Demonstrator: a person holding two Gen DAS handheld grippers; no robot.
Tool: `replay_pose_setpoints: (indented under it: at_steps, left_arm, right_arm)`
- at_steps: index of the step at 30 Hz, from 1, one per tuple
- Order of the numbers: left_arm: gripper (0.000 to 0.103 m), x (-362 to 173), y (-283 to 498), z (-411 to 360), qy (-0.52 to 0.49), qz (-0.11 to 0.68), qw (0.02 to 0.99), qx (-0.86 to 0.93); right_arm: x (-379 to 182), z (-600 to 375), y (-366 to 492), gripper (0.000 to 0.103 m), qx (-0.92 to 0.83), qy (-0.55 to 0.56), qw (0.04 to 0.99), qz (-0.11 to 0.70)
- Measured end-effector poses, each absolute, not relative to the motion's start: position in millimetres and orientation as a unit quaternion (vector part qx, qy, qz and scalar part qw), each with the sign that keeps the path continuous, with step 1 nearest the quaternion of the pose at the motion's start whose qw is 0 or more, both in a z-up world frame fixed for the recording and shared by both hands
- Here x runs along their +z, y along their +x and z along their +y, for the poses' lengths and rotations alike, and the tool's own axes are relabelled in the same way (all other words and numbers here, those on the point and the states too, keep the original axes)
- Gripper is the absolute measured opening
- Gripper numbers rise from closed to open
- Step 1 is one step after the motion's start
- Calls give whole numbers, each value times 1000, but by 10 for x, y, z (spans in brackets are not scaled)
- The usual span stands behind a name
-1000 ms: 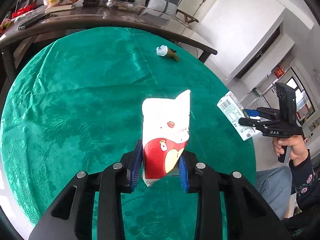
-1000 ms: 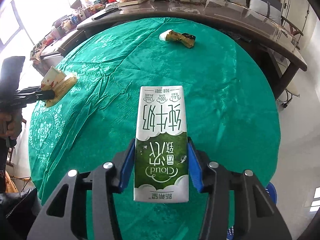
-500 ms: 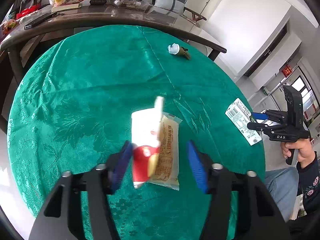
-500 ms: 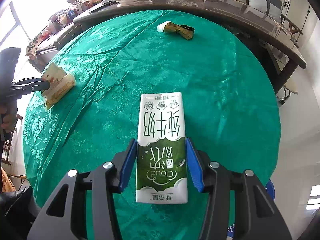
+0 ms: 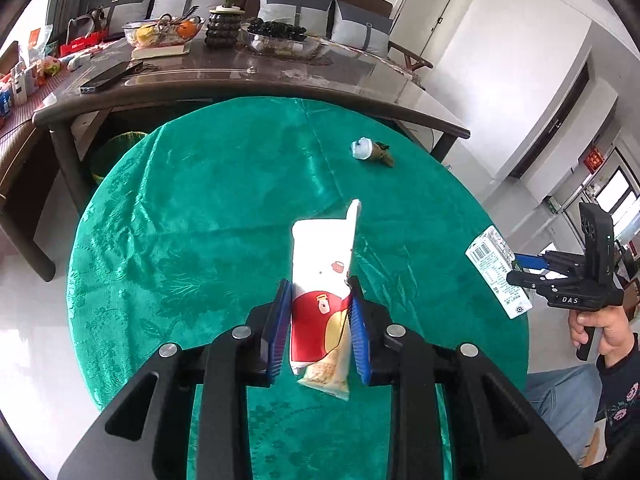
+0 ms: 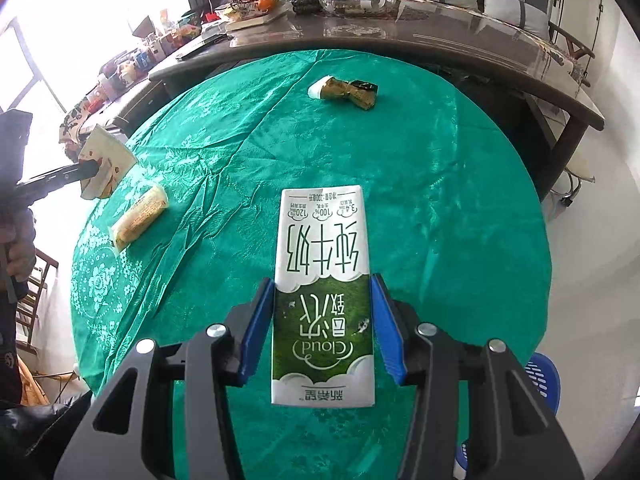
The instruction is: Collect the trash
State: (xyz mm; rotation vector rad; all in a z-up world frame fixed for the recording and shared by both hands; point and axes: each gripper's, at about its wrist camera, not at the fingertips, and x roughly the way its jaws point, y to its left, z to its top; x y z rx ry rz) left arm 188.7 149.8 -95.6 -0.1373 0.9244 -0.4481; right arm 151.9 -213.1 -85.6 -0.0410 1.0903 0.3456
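Milk carton (image 6: 322,296), green-and-white, upside down between right tool (image 6: 322,328) pads

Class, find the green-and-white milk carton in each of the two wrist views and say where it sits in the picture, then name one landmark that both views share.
Left wrist view: the milk carton is at the far right edge, clamped in the right gripper, held over the table's rim.
Right wrist view: the carton fills the lower centre, between the blue pads.
Shared landmark: the crumpled wrapper on the green tablecloth's far side.
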Motion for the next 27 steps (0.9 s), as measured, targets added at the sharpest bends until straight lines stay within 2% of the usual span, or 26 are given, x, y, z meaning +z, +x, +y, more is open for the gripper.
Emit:
replay_pose_setpoints:
  at_steps: [6,14,21,27]
  left_arm:
    - [27,-900,1869,720,-47,447,852,-269]
    - [27,-910,1726,-959,-16,452,807,-379]
    - [28,-1090,1365,-2561,39,458,766,-449]
    - [28,-1576,1199,-3531,77,477,749,-454]
  right_arm:
    - [-723,-2594,1434,47,142,29,850,506]
    - [-638,-3932,1036,47,33,73,862,500]
    - [-1037,-5114,675,47,-57,117,849,513]
    - [-1461,-5658,472,47,-92,151,833,524]
